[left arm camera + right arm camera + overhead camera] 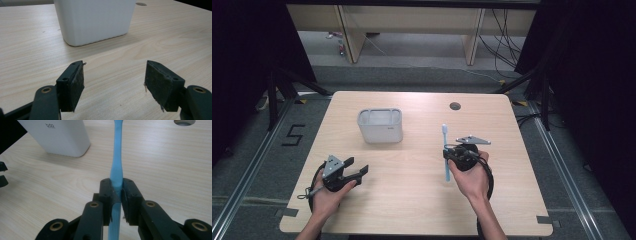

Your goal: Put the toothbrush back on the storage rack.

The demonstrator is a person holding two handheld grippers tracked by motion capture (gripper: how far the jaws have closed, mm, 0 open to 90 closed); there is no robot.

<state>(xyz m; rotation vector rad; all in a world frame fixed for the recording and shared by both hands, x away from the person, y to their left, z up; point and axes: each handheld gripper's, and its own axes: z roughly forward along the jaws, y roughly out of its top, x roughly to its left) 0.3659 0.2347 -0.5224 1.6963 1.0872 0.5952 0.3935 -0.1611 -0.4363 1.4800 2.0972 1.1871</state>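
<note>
Toothbrush clamped mid-handle in right tongs, head pointing ahead, likely so it can be tipped into white holder ahead and to their left. Left tongs wide, empty, low over table, facing the holder, probably to steady it.

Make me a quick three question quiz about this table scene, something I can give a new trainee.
1. Multiple choice: what is clamped in the right gripper? A) a blue toothbrush B) a black marker C) a metal spoon
2. True or false: the left gripper is shut on the white container.
3. Short answer: which thing stands on the table ahead of the left gripper's jaws?

Key
1. A. The jaws press on the handle of the blue toothbrush.
2. False. Its jaws stand open with nothing between them.
3. The white container, standing apart from the jaws.
</note>
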